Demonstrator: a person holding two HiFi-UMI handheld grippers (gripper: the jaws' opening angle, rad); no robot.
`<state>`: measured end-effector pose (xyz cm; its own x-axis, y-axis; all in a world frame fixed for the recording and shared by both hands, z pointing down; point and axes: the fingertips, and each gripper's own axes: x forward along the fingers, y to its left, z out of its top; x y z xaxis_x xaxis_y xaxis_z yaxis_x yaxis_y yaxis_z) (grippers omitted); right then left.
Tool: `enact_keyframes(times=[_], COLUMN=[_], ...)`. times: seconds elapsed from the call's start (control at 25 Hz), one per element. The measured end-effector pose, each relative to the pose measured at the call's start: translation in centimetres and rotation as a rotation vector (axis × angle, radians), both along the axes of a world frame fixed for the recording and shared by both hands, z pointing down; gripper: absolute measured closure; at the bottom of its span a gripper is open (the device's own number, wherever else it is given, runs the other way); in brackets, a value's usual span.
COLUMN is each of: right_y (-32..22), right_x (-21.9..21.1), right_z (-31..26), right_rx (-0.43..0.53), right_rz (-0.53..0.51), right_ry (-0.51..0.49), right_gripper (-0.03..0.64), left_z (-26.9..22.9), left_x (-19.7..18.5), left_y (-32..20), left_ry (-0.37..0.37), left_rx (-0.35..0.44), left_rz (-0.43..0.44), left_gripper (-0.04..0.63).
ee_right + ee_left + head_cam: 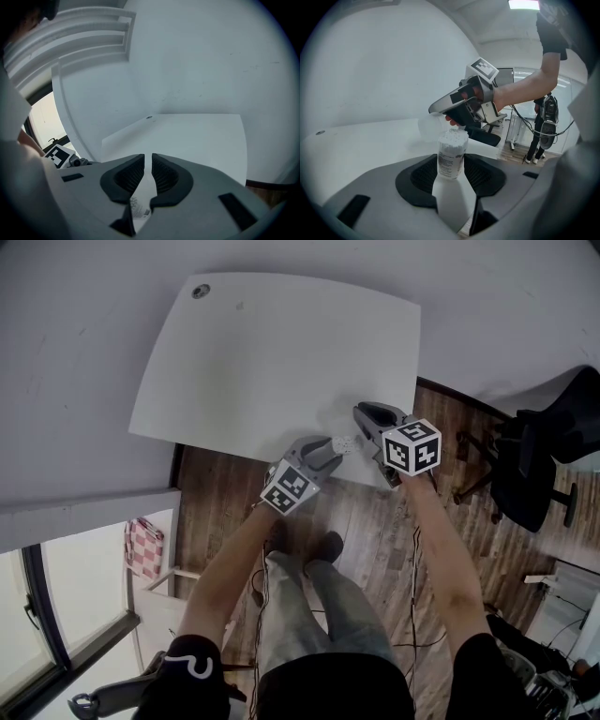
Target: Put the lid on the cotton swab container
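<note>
My left gripper [331,448] [452,169] is shut on the cotton swab container [452,154] [345,442], a clear labelled tube held upright with its top uncovered and packed with white swabs. It is at the table's front right edge. My right gripper [361,414] [438,115] comes in just above and behind the container. A clear lid [427,127] shows faintly at its tips, left of the container's mouth and apart from it. In the right gripper view the jaws [151,171] stand narrowly apart, and the container's label [139,209] shows below them.
The white table [281,352] has a round grommet [201,291] at its far left corner. A black office chair [534,460] stands on the wood floor to the right. A pink chequered cloth [143,547] lies at the lower left.
</note>
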<state>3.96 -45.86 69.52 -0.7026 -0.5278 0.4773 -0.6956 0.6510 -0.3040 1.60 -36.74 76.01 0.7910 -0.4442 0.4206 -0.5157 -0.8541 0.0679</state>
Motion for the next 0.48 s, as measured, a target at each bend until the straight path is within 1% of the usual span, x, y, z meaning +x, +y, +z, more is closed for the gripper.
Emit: enact_keyframes(times=[0.48], right_y=[2.2], right_x=[0.2], right_z=[-1.1], right_rx=[-0.009], right_rz=[-0.032], right_ry=[-0.031], right_gripper=[0.552], left_z=[0.0], left_x=[-0.2], left_y=[0.1], left_ry=[0.001], left_rx=[-0.004], left_rz=[-0.002], left_gripper=[0.400])
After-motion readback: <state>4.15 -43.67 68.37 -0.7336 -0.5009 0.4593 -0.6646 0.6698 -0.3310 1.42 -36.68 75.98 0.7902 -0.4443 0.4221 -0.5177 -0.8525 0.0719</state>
